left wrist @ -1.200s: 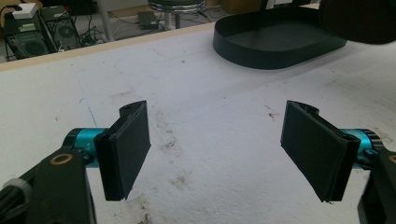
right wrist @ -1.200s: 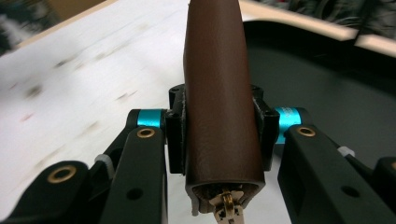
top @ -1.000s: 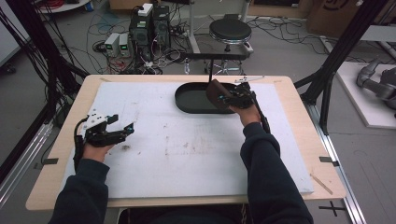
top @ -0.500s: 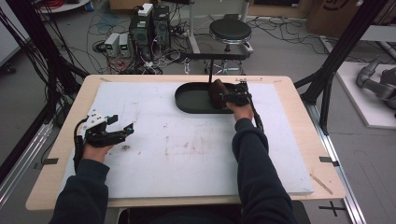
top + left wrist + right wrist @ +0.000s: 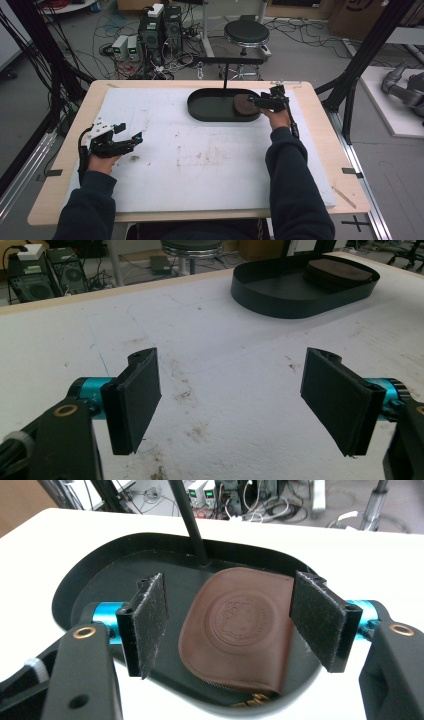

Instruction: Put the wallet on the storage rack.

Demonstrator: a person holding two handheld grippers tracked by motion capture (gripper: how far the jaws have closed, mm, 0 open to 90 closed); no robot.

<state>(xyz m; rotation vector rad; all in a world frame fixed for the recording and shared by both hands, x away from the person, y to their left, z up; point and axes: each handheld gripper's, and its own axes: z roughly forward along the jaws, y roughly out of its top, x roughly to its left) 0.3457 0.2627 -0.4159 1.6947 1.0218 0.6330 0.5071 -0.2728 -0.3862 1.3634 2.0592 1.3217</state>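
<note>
Wallet, brown leather, is lying flat at the right end of the black oval tray on the far side of the table. Right tool is opening just beside it, gripping nothing. Left tool is hovering open near the left edge.

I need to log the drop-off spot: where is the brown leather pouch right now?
The brown leather pouch lies flat in the right end of the black oval tray at the table's far side, just ahead of the open right gripper.
</note>
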